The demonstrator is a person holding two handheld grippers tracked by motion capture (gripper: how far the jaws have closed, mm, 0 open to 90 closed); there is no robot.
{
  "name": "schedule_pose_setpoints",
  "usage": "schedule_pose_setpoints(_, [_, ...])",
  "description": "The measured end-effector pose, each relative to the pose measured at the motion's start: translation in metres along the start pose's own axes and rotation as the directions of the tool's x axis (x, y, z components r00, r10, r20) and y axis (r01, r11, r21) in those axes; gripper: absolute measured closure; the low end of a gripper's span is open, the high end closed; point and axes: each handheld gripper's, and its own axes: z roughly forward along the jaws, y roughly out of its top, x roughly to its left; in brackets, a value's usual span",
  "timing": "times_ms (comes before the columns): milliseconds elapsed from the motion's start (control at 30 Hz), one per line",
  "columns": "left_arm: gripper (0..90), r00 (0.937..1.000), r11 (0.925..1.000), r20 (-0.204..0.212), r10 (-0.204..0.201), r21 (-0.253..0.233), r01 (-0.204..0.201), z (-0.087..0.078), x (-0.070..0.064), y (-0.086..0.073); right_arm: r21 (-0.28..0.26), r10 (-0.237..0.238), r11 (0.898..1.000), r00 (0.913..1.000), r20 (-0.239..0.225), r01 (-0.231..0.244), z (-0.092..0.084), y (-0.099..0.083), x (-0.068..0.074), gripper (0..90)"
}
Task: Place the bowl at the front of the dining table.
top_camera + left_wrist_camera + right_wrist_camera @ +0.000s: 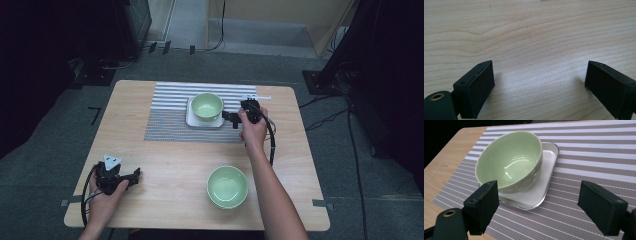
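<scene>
One green bowl (207,106) sat on the white square tray (191,120) on the striped placemat (165,125), apparently placed. Right gripper (231,118) just beside it, jaws wide, empty. Second green bowl (227,186) waited on the bare table (165,165), likely next. Left gripper (134,176) open, idle, holding nothing.

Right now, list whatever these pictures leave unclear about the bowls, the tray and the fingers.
- Near green bowl: high view, too small to tell whether one bowl or two stacked.
- White tray: right gripper view, the far green bowl covers most of its floor.
- Right gripper: high view, fingers too small and dark to separate.
- Left gripper: left gripper view, bottom edge cuts its fingers.
</scene>
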Motion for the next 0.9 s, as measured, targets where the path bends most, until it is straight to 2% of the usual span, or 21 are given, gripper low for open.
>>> schedule_pose_setpoints(133, [8.3, 1.0, 1.0, 0.0, 0.0, 0.0, 0.0, 0.0, 0.0, 0.0, -0.006, -0.016, 1.0, 0.9993, 0.035, 0.016, -0.005, -0.007, -0.003, 16.5])
schedule_pose_setpoints(900, [8.3, 1.0, 1.0, 0.0, -0.001, 0.0, 0.001, 0.0, 0.0, 0.0, -0.051, -0.063, 0.996, 0.9937, 0.092, 0.068, -0.029, -0.038, -0.013, 17.2])
